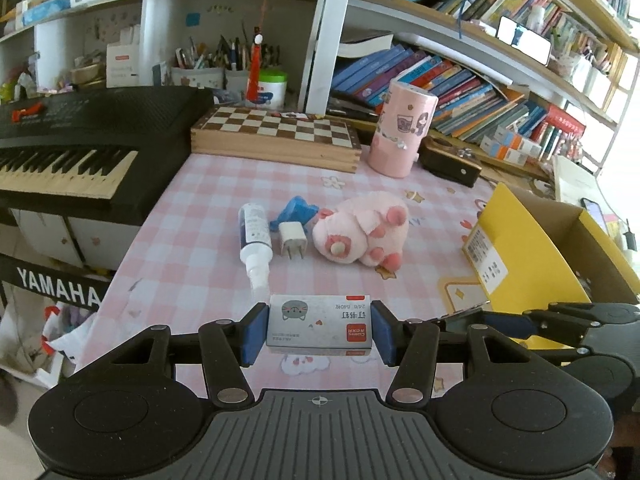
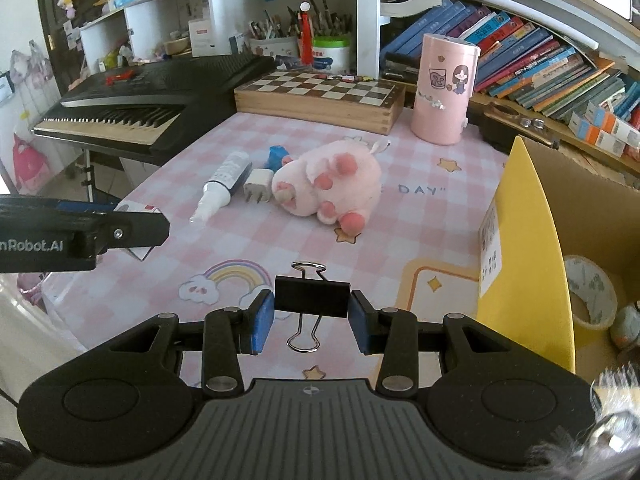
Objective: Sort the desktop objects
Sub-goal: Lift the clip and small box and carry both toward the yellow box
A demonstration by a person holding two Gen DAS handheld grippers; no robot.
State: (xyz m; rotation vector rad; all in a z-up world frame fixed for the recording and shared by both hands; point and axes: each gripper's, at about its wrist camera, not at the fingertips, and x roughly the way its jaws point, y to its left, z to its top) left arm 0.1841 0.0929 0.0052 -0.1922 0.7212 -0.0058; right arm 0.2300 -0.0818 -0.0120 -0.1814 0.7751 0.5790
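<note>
I can't read the small print on the staple box [image 1: 319,327], the blue clip [image 1: 294,210] sits half hidden behind the charger plug [image 1: 293,239], and the cardboard box [image 2: 576,216] runs off frame.

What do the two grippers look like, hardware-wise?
Both alike: left gripper and right gripper have black linkage fingers with silver pivot pins, blue pads, and a ribbed grey body with round black discs. The left's side reads "nRobot.AI". No cables or sleeves visible.
</note>
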